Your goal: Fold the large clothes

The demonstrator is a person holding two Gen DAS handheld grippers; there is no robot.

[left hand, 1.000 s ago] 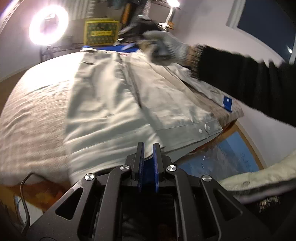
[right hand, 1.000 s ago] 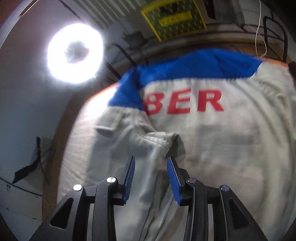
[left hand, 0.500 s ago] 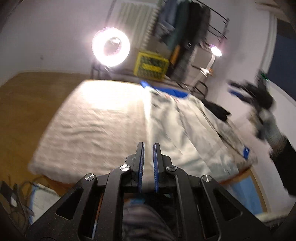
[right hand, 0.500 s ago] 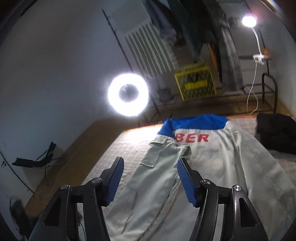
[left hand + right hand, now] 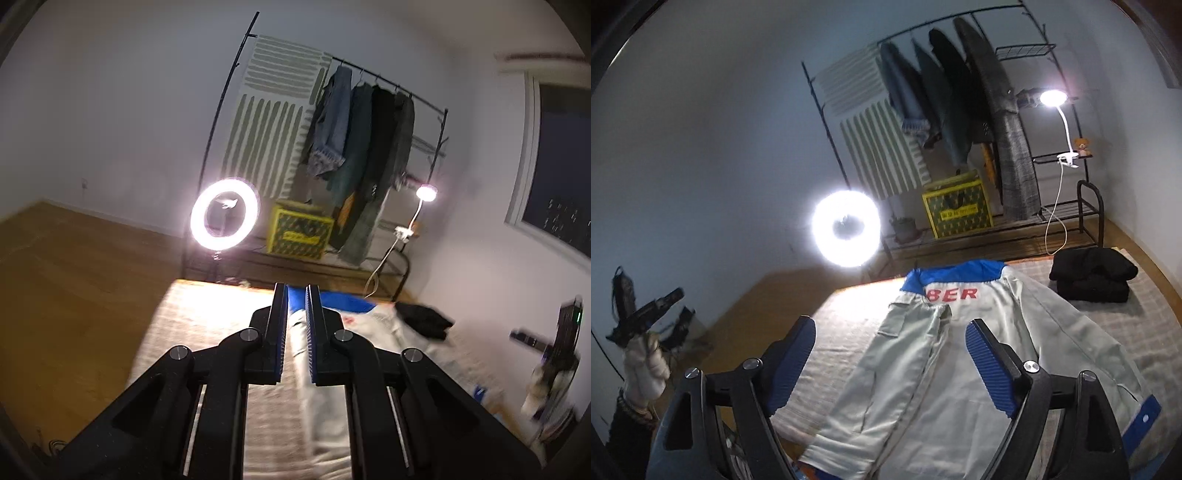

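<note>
We count one pale grey jacket (image 5: 964, 354) with a blue collar band and red letters, one folded black garment (image 5: 1091, 275), two lit lamps, a ring light (image 5: 846, 228) and a clip lamp (image 5: 1052, 98), one yellow crate (image 5: 956, 212), and one clothes rack (image 5: 960, 92) with what looks like four hanging pieces, though they overlap and we cannot be sure of the count.

The jacket lies flat, back up, on the checked bed cover (image 5: 846, 332). Its long axis runs from the near edge of the bed away toward the rack, with the collar at the far end and the hem near us. One sleeve is folded in along its left side, cuff toward us.

Our right gripper (image 5: 890, 363) hangs above the jacket, clear of it; its jaws have just been opening and stand wide, with nothing between the blue pads, the cloth only showing through the gap from below. Our left gripper (image 5: 295, 328) is raised well above the bed too, its jaws drawn together to a narrow slit and gripping nothing; the jacket's collar end appears beyond its tips. In the right wrist view the gloved left hand (image 5: 642, 365) holds that tool off to the jacket's left side. The black garment sits on the bed beside the jacket's far right shoulder.
</note>
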